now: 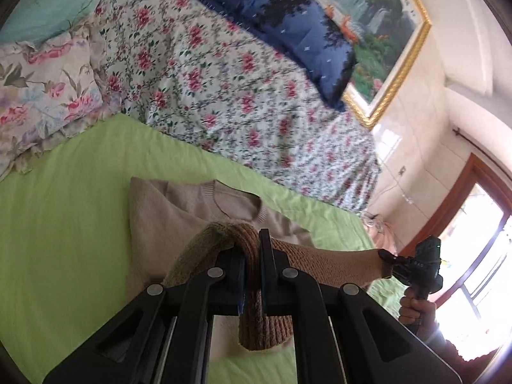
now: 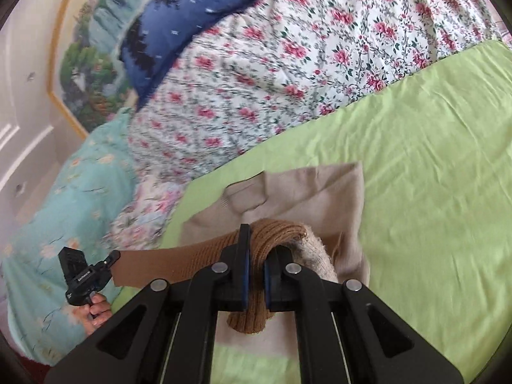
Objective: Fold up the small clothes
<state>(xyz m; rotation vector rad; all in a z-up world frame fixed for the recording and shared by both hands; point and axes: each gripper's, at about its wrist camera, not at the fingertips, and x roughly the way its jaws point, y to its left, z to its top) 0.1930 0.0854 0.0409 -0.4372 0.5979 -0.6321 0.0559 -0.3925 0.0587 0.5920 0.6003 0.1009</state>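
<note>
**Both grippers lifting the sweater hem over the green sheet**

We are holding a beige knit sweater that is lying on the green sheet of the bed, its collar pointing toward the far side. We are pinching its ribbed hem at two corners and raising it, so the hem is stretching taut between our two tools above the body of the garment.

In the left wrist view, our left gripper is clamping narrow on a bunched fold of the hem, the rib hanging down between the black fingers. At the right of that view our right gripper is biting the other end of the hem, with our right hand wrapped around its handle.

In the right wrist view the right gripper is likewise closing narrow on the brown rib, and the left gripper is showing at the left, gripped by our left hand.

Beyond the sheet, a floral quilt is spreading across the far side, with a blue pillow resting on it and a pastel flowered pillow at the left. A gold-framed landscape painting is hanging on the wall behind.

We are seeing no containers here.
</note>
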